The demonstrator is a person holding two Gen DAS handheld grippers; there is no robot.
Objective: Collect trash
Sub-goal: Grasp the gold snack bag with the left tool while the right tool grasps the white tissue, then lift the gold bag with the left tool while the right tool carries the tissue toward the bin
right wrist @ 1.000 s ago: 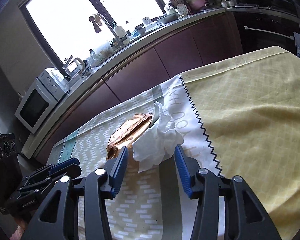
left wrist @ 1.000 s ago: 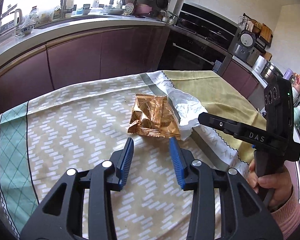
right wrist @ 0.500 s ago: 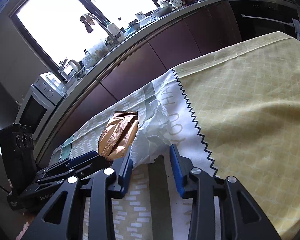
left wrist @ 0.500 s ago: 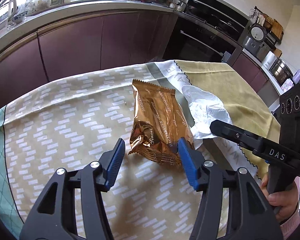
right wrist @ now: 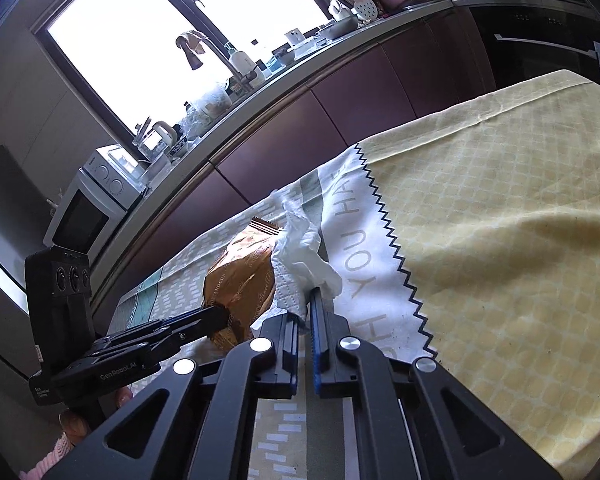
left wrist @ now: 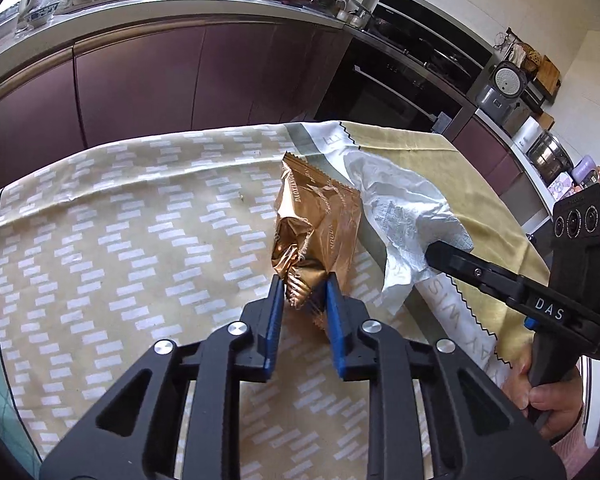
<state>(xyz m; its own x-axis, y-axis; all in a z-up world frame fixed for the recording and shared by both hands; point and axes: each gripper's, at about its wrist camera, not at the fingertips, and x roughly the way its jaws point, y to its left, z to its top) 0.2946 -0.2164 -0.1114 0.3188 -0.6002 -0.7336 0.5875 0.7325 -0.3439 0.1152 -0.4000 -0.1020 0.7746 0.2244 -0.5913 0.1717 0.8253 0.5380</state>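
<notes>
The left gripper [left wrist: 302, 286] is closing, its blue pads pinching the gold snack wrapper [left wrist: 320, 220]. The right gripper [right wrist: 306, 308] has clamped tight on the crumpled white tissue [right wrist: 300, 276], seemingly its near edge, on the tablecloth [right wrist: 500, 220].

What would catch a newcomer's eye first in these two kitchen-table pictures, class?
Most striking is the shiny gold snack wrapper in the middle of the patterned tablecloth, its crumpled near end between the blue pads of the left gripper, whose jaws are closing on it. Right beside it lies a crumpled white paper napkin, pinched at its near edge by the shut right gripper.
</notes>
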